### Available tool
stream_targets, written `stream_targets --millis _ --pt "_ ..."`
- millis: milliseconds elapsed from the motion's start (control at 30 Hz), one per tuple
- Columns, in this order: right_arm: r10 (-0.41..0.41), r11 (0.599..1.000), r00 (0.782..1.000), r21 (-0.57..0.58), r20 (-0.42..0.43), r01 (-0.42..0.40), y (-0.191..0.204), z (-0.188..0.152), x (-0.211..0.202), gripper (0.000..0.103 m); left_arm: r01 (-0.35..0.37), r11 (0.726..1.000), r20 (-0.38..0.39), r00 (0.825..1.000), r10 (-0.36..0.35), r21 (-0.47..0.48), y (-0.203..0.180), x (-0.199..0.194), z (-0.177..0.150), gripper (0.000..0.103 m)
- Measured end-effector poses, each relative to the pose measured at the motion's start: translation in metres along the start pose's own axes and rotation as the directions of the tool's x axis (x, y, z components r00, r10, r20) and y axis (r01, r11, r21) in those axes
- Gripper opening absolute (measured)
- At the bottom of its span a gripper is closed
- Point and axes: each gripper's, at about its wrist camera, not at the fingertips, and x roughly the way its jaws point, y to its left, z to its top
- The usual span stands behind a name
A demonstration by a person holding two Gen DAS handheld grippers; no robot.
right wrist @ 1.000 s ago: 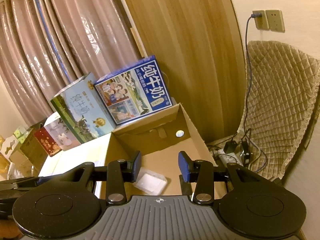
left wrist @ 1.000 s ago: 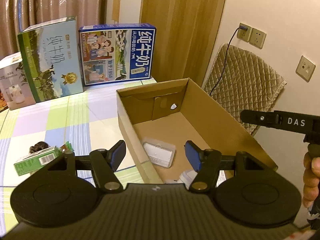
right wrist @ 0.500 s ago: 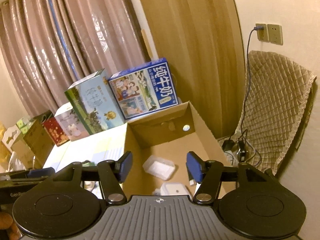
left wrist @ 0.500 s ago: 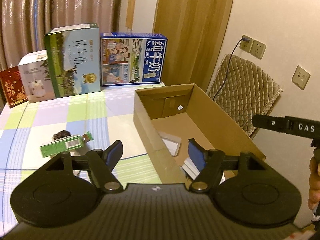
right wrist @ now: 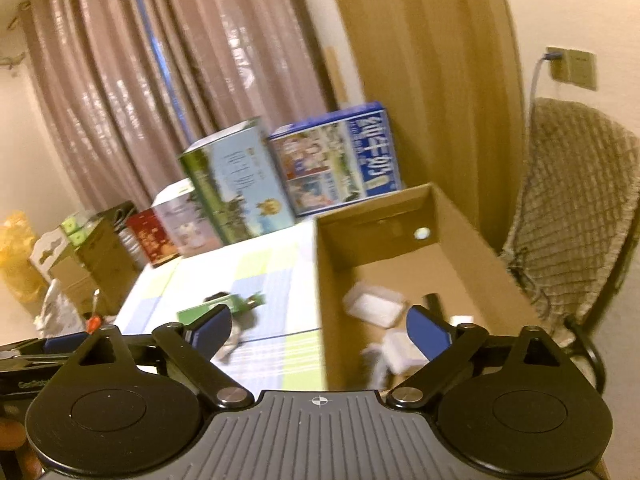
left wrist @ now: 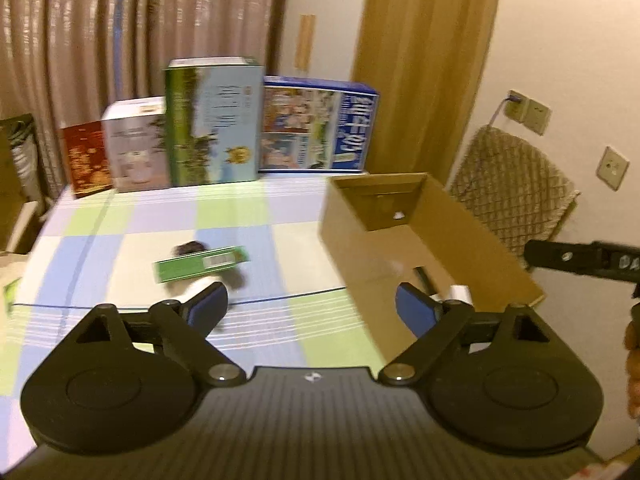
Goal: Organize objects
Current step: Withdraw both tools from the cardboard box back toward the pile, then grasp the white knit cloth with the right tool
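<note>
An open cardboard box stands at the table's right edge; it also shows in the right wrist view, holding a clear plastic container and other white items. A green flat box lies on the checked tablecloth beside a dark furry object; the green box also shows in the right wrist view. My left gripper is open and empty, above the table's near part by the box's left wall. My right gripper is open and empty, above the box's near left wall.
Several upright cartons line the table's far edge, with a blue one at the right. Curtains hang behind. A quilted chair stands right of the box. The other gripper's body shows at the right.
Both grippers have pulled back and turned left, so more of the table and the green box shows. Both jaws have opened wider. The frames are now blurred by motion.
</note>
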Motion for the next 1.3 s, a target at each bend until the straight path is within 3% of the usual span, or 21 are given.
stream_targets --millis 367,733,1000,1300 --pt "0.093 0.994 0.995 -0.058 -0.043 -0.095 0.06 -0.024 0.022 0.097 -0.141 0.987 -0.013 0.99 0.14 -0.077 0.084 -0.029 -0.029 0.102" --pt "0.12 0.986 0.988 -0.104 -0.094 -0.129 0.092 -0.044 0.061 0.099 -0.194 0.973 -0.042 0.981 0.19 -0.124 0.129 -0.035 -0.044 0.102" --pt "0.118 0.979 0.986 -0.151 -0.12 -0.136 0.101 -0.055 0.104 0.099 -0.209 0.969 -0.084 0.976 0.199 -0.133 0.151 -0.008 -0.047 0.102" --pt "0.127 0.967 0.978 -0.2 -0.167 -0.16 0.111 -0.069 0.18 0.099 -0.224 0.964 -0.111 0.972 0.209 -0.141 0.176 0.051 -0.047 0.102"
